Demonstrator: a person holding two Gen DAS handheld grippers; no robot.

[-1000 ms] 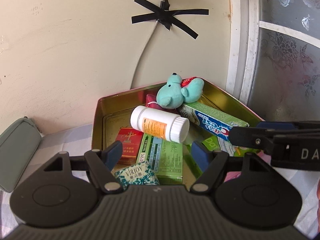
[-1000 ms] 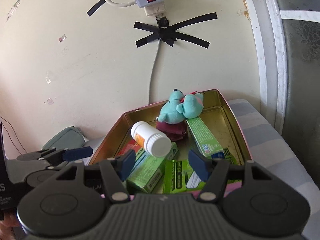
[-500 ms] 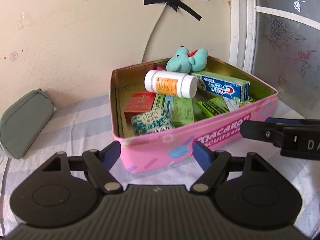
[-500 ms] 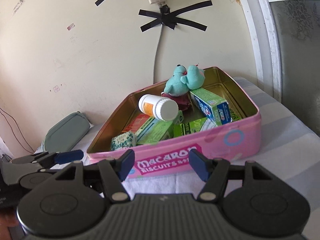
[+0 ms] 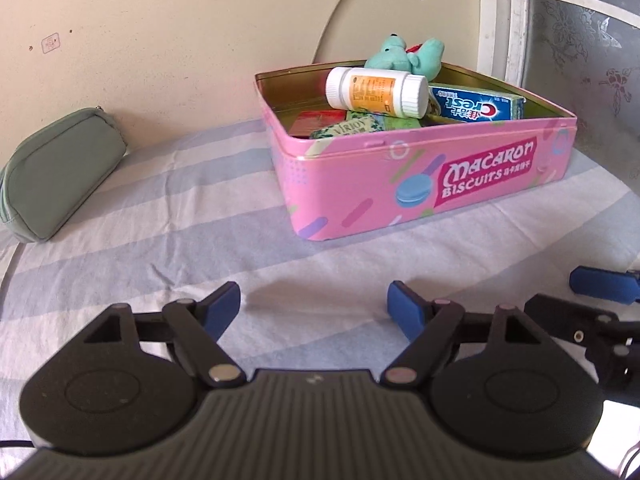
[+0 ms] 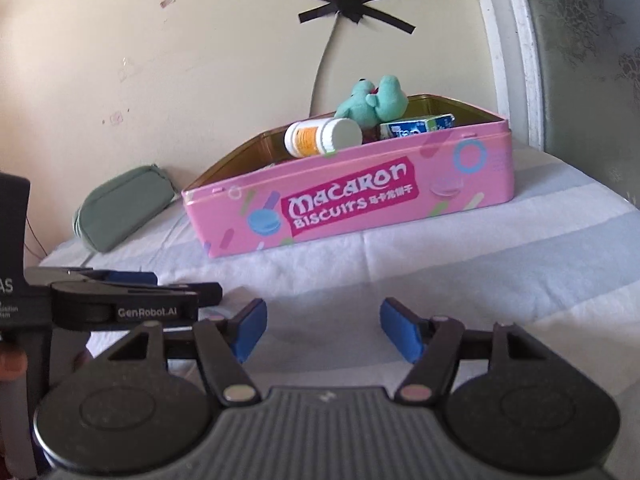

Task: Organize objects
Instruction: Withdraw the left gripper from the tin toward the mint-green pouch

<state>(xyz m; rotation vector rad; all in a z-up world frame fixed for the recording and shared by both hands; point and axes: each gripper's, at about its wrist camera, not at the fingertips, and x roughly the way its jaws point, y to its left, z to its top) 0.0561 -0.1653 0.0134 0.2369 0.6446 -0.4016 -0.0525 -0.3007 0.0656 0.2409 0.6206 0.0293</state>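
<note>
A pink Macaron Biscuits tin [image 5: 360, 168] [image 6: 480, 184] stands open on the striped cloth. In it lie a white pill bottle [image 5: 376, 92] [image 6: 324, 136], a teal plush toy [image 5: 404, 58] [image 6: 372, 100], a Crest toothpaste box [image 5: 476, 107] [image 6: 416, 126], a Viriov packet [image 5: 348, 128] and a red box [image 5: 316, 122]. My left gripper [image 5: 314, 310] is open and empty, low over the cloth in front of the tin. My right gripper [image 6: 322, 326] is open and empty, in front of the tin and right of the left gripper.
A green zip pouch [image 5: 56, 172] [image 6: 120, 204] lies at the far left by the wall. A cable taped with black tape [image 6: 344, 4] runs down the wall behind the tin. A window frame [image 5: 516, 20] stands at the right. The cloth [image 5: 160, 240] spreads before the tin.
Both grippers have drawn back and down from over the tin to low above the cloth in front of it. Both stayed open. The tin's contents have not moved.
</note>
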